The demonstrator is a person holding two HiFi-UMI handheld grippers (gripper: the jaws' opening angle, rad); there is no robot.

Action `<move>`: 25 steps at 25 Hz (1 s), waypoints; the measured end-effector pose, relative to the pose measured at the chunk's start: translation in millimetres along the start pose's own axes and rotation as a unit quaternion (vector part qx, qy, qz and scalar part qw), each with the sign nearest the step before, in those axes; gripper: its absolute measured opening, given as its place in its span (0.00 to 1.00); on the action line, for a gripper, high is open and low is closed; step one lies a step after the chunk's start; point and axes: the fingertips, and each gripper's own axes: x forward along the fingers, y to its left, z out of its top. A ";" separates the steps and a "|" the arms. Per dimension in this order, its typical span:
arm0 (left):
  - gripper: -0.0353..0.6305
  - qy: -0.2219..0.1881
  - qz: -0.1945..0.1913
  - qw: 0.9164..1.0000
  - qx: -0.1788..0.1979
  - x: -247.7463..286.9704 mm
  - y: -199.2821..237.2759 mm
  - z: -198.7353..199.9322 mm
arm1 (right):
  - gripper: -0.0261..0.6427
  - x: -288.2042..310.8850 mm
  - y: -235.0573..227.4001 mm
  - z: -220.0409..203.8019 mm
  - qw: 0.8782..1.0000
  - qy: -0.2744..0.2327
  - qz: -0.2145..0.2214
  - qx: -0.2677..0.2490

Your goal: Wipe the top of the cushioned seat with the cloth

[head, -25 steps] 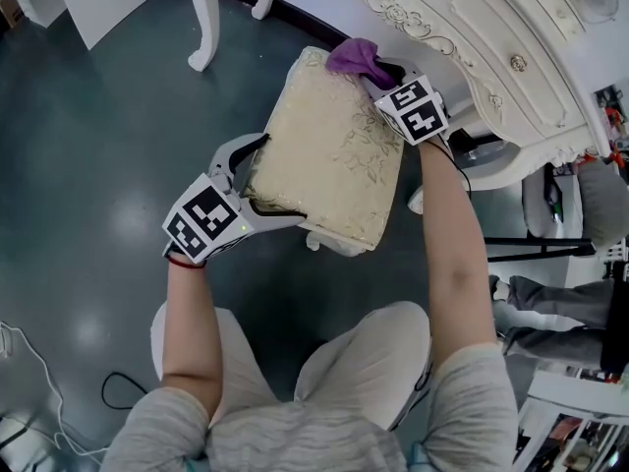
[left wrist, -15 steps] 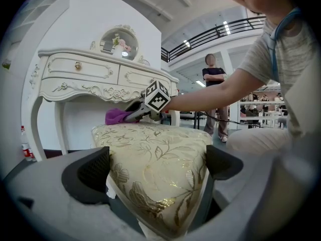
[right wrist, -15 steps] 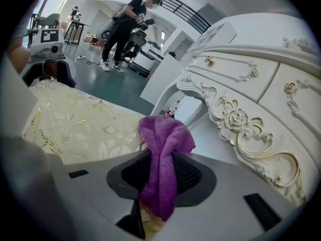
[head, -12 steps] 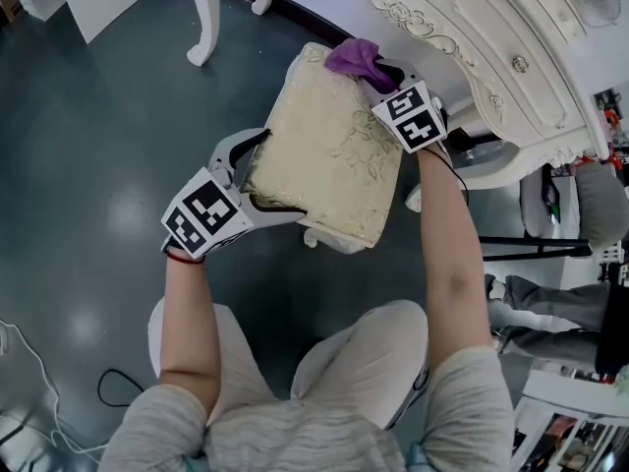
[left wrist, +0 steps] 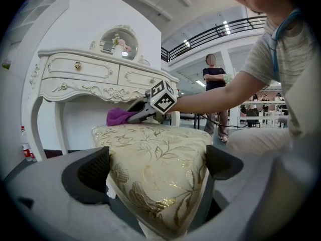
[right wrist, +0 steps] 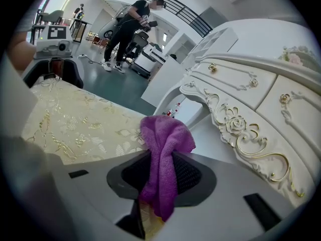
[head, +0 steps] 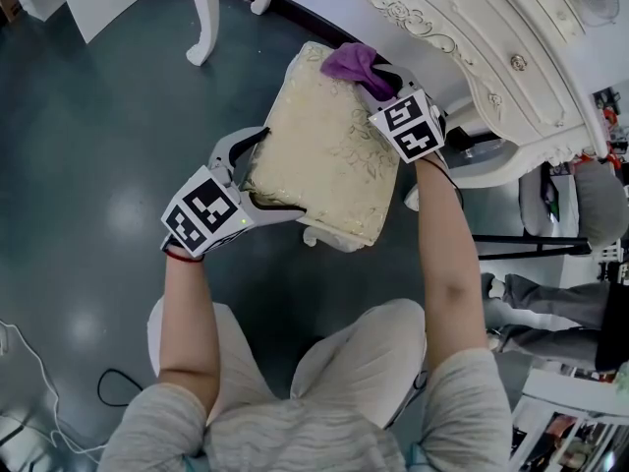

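At far edge of cushioned seat, right tongs pinch cloth (left tongs clamp near corner).

The left gripper seemingly clamps seat; right gripper pinches cloth.

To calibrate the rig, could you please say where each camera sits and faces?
Head view: on the head, steeply down onto the cushioned seat; forearms, left tool, right tool show.
Left gripper view: on left tool gripping the seat's corner, facing the dressing table; right arm shows.
Right gripper view: on right tool holding the purple cloth, facing across the seat.
All share seat, cloth.
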 end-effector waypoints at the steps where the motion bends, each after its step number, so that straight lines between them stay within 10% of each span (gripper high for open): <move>1: 0.94 0.000 0.000 1.000 0.000 0.1 0.2 0.0 | 0.21 -1.1 1.5 0.4 1.000 0.000 0.001 -0.001; 25: 0.94 -0.003 0.000 1.000 0.000 0.6 0.1 0.1 | 0.21 -29.4 32.7 8.0 1.000 -0.021 0.007 -0.018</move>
